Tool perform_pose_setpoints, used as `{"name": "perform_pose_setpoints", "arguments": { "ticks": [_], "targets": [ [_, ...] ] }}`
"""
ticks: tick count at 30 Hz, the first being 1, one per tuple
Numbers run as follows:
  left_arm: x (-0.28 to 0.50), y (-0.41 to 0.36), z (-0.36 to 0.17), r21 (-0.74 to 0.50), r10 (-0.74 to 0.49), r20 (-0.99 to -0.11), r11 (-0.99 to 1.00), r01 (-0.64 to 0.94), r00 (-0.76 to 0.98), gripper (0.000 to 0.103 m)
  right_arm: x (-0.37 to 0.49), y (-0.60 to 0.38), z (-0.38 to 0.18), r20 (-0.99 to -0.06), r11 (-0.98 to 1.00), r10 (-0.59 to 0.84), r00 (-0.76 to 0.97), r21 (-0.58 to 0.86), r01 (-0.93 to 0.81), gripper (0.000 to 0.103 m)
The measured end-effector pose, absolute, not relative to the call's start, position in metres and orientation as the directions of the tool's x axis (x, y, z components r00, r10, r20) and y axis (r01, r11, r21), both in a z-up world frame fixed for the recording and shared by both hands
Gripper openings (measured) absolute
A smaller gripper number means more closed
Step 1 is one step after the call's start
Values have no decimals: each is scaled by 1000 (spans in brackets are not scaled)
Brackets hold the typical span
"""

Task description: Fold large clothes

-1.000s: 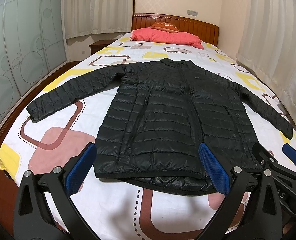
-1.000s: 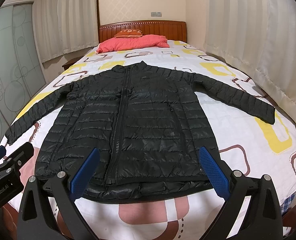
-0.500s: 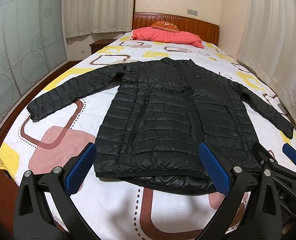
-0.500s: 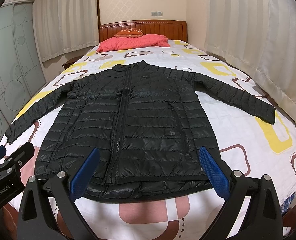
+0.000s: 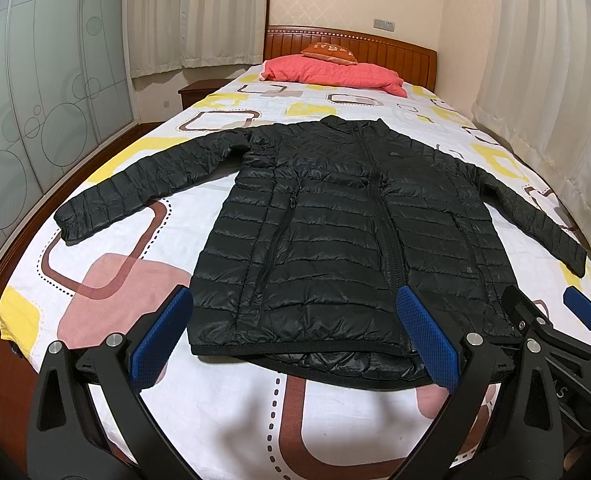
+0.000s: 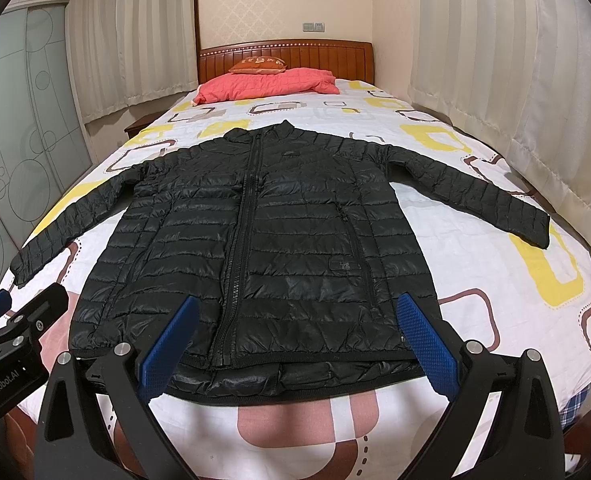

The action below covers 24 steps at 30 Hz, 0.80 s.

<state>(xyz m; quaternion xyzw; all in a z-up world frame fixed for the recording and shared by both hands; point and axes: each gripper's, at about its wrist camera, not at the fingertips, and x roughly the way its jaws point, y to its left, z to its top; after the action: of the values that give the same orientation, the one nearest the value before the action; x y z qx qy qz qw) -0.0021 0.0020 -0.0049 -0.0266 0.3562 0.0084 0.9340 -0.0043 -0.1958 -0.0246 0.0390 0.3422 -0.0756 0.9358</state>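
No fold is yet made: black jacket (image 6: pixel 255 248) lies spread flat on bed (image 6: pixel 495 280), sleeves out; left gripper (image 5: pixel 295 336) and right gripper (image 6: pixel 295 340) are held spread wide, nothing gripped.

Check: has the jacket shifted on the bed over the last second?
No. The jacket keeps its spot on the bedsheet: its right cuff lies by the same yellow square, and its hem crosses the same pink patch.

Left gripper (image 5: pixel 295 338) and right gripper (image 6: pixel 297 340) were held level side by side, both with jaws spread wide, blue pads (image 5: pixel 429 340) gripping nothing.
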Motion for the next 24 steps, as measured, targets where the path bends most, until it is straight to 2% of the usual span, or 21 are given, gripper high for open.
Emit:
{"name": "perform_pose_setpoints", "arguments": {
  "ticks": [24],
  "targets": [
    [-3,3,-7,-42,-2,-667,999,-35,745,101,-4,-196,-25,-648,986,-116,753,18,168,98]
  ]
}}
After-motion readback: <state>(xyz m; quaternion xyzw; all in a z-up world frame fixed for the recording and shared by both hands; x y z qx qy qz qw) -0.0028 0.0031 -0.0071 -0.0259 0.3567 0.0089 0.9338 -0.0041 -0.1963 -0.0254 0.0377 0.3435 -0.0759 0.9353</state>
